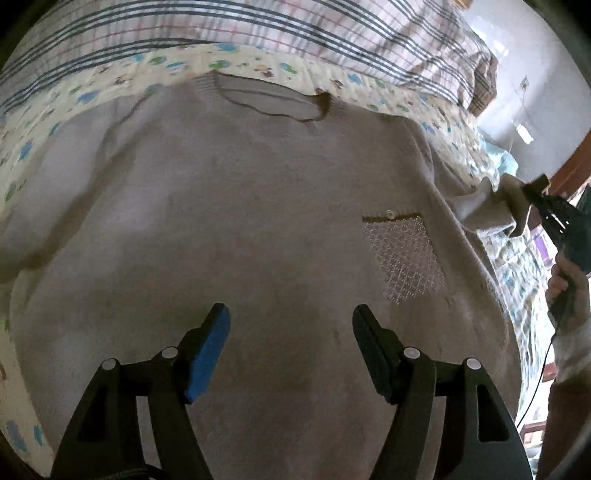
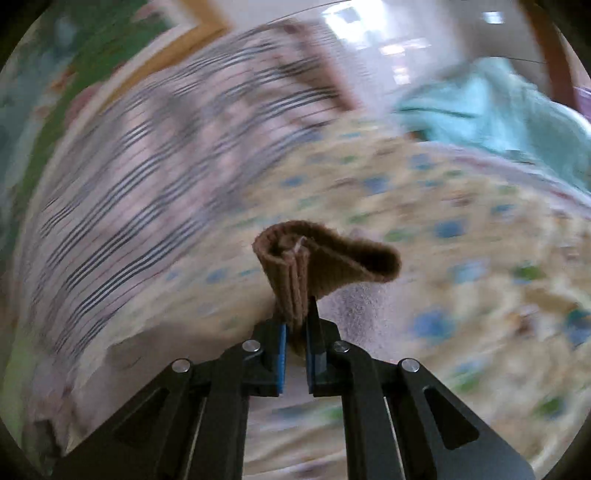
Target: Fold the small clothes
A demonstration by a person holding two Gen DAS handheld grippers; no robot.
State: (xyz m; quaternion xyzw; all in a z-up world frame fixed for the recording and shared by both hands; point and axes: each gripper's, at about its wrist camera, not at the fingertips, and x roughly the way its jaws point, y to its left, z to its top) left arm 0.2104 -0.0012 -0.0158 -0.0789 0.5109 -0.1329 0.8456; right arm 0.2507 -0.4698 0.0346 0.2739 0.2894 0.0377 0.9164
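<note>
A small grey-brown knit sweater [image 1: 258,206] lies flat on a patterned bed sheet [image 1: 48,122], neckline at the far side, with a check pocket patch [image 1: 402,254] on its right. My left gripper [image 1: 291,325] is open and hovers over the sweater's lower body. My right gripper [image 2: 295,328] is shut on the ribbed brown cuff [image 2: 325,258] of the sweater's right sleeve and holds it up off the bed. In the left wrist view the right gripper [image 1: 532,199] holds the lifted sleeve end [image 1: 491,210] at the far right. The right wrist view is motion-blurred.
A plaid striped blanket [image 1: 258,33] lies beyond the sweater's neckline and also shows in the right wrist view [image 2: 155,155]. A turquoise cloth [image 2: 491,107] lies at the bed's far right. The person's hand [image 1: 569,280] holds the right gripper's handle.
</note>
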